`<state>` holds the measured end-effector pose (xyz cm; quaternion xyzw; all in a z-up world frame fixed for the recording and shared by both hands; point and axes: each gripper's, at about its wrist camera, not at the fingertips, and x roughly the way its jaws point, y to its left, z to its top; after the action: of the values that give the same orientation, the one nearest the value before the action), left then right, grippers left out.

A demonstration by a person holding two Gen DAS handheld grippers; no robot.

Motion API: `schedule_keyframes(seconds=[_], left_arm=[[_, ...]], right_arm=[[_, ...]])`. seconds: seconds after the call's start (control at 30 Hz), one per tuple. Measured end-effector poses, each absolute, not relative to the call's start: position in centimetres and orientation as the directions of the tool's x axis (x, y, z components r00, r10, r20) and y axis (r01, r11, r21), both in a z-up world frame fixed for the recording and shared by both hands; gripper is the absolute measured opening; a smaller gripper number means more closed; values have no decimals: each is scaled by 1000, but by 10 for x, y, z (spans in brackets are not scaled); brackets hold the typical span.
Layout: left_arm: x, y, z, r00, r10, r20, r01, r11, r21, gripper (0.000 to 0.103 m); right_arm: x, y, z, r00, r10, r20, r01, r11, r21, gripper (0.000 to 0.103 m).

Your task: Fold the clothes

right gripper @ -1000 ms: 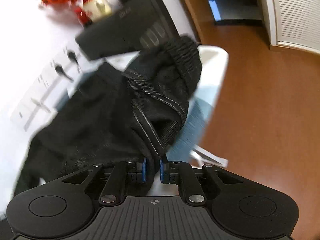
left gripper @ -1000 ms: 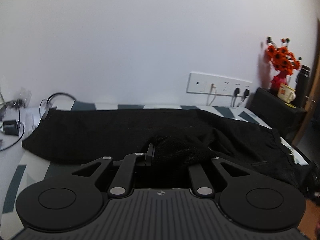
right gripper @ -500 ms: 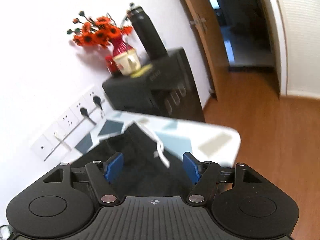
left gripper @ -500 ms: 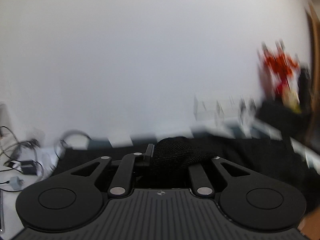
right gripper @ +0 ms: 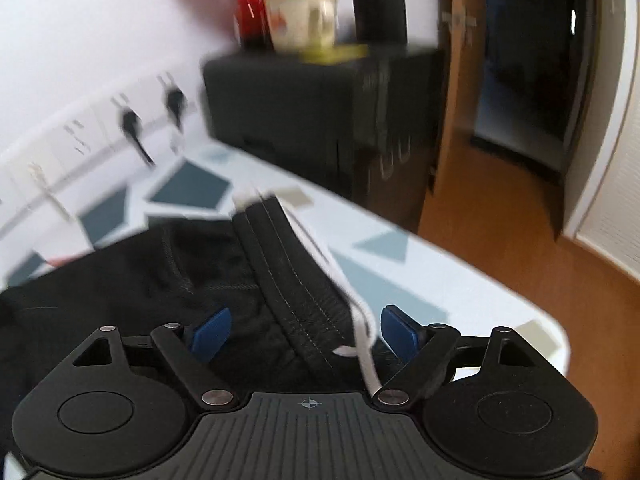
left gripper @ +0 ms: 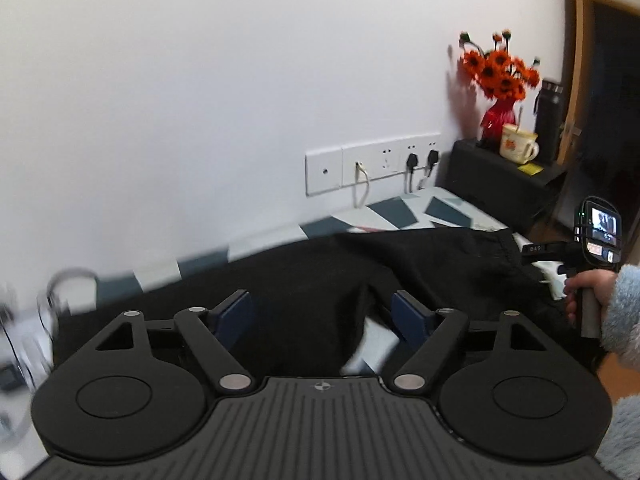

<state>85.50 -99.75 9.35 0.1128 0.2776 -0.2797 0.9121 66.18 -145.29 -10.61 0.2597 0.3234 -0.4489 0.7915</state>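
Left gripper: jaws wide apart, blue flat pads on black linkage arms, nothing between them. It sits above the black trousers, not touching as far as I can tell.

Right gripper: jaws also wide, blue pads clear of the fabric. Waistband runs up between them: thick ribbed elastic band with rows of pale stitching. A white flat drawstring lies along its right edge and loops down toward the right linkage.

Trousers lie spread flat on the table, matte black woven cloth with soft folds. From the left wrist view they stretch from the left end of the table to the right edge. One fold edge near the left gripper exposes a pale patch of tabletop. The waistband end is at the right end of the table, near the corner.

Tabletop: smooth, white with grey-blue angular patches.

In the left wrist view the right hand grips the right gripper's handle, fuzzy light-blue sleeve at the wrist; a small lit screen shows on the back of that unit.

Background: white wall socket strip with black plugs, black boxy cabinet, red vase with orange flowers, cream mug, dark bottle, coiled cable at the far left, blurred. Wood floor to the right.
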Motion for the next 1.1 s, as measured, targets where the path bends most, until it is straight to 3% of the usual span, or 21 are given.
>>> schedule_keyframes(seconds=[0.07,0.23,0.33,0.4,0.57,0.77,0.87,0.97,1.1], left_arm=[[877,-1021,86,695,-424,-581,588,800,120,84],[939,-1118,-2,632,-288,-720,612,755,235,81],[968,-1137,-36,500,-283,-818,576,815,70,79],[981,-1138,-47,410,-354,-841,523,846,-101,79],[988,-1164,-65,373,-354,-858,458,874,-162,79],[996,-1180,-74,356,-397,-846,395,884,-249,80],[997,-1174,-73,316,-430,-846,360,879,-313,79],[990,-1153,-63,269,-509,-818,303,851,-429,80],[981,-1111,-40,278,-624,-730,244,781,-574,81]], right_arm=[[680,-1464,-123,353,-525,-774,883,459,92,80],[717,-1471,-148,335,-548,-767,837,546,-24,80],[738,-1473,-151,384,-562,-733,758,645,-97,69],[751,-1480,-150,410,-558,-721,715,688,-126,63],[794,-1516,-145,437,-554,-709,670,726,-155,60],[862,-1551,-149,453,-629,-632,573,748,-333,58],[872,-1559,-143,451,-644,-618,596,733,-329,61],[866,-1550,-130,449,-656,-607,634,712,-301,72],[822,-1510,-101,559,-546,-624,599,786,-151,76]])
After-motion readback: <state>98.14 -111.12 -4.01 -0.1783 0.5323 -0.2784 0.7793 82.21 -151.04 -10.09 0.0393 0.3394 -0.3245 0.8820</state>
